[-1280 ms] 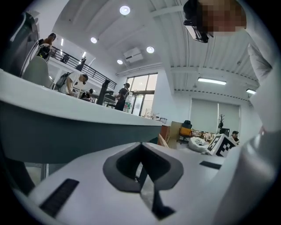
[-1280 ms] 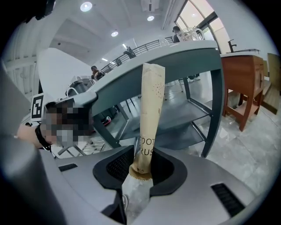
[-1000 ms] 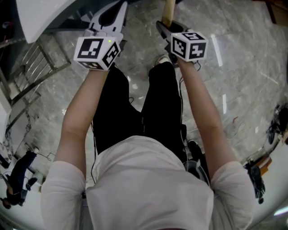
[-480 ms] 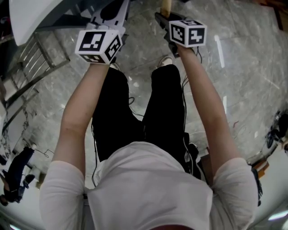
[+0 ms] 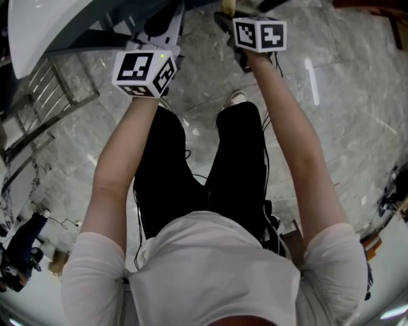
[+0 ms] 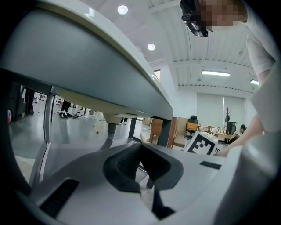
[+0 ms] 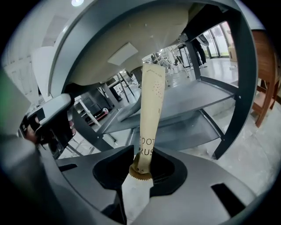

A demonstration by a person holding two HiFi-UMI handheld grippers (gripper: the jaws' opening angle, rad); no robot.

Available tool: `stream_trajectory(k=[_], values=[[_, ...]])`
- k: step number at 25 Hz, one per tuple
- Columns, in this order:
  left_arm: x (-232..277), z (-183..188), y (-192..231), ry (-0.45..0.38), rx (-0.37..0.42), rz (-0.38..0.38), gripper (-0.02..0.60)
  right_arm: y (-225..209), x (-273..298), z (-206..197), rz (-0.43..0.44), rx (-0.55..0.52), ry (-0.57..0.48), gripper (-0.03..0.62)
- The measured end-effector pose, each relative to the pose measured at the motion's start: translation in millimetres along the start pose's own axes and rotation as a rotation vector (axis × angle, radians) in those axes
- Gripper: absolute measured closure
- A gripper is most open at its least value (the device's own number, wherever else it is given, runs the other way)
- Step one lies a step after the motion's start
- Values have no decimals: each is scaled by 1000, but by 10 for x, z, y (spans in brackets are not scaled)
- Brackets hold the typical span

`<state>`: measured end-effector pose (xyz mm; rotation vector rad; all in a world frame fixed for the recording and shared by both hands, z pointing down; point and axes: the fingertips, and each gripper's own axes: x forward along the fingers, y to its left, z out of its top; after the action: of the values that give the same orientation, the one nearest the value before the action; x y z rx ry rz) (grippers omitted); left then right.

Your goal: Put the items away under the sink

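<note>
My right gripper (image 7: 142, 160) is shut on the lower end of a long beige paper toothbrush packet (image 7: 150, 110), which stands upright out of the jaws. Beyond it, under the pale sink basin (image 7: 127, 48), are two grey shelves (image 7: 193, 99). In the head view the right gripper (image 5: 228, 19) reaches toward the top edge, with the packet (image 5: 227, 5) barely showing. My left gripper (image 5: 160, 22) is held beside it under the white sink (image 5: 44, 25). In its own view the left gripper (image 6: 140, 149) has its dark pads together with nothing between them.
A dark metal frame leg (image 7: 239, 83) stands right of the shelves, with wooden furniture (image 7: 268, 74) past it. A metal rack (image 5: 38, 108) stands at the left on the grey marble floor (image 5: 344, 95). The sink's underside (image 6: 88, 74) fills the top of the left gripper view.
Both grippers have moved forward, toward the top of the head view and closer under the sink. The person's legs have shifted forward too. The packet stays in the right gripper.
</note>
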<state>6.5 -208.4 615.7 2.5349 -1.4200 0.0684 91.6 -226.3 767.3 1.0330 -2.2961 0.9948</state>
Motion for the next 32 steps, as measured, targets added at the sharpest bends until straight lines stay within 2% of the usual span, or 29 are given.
stream_trajectory(k=[7, 20, 22, 26, 32], values=[[7, -91, -24, -7, -1, 8, 579, -135, 271, 58, -11, -9, 29, 473], [-282, -90, 217, -45, -37, 67, 580, -86, 836, 398, 2, -52, 118, 471], [-297, -83, 224, -50, -38, 66, 580, -106, 908, 555, -18, -55, 74, 466], [-342, -99, 246, -44, -35, 58, 580, -123, 971, 934, -61, -86, -81, 397], [-348, -132, 226, -29, -42, 55, 580, -178, 802, 978, -145, -172, -121, 388]])
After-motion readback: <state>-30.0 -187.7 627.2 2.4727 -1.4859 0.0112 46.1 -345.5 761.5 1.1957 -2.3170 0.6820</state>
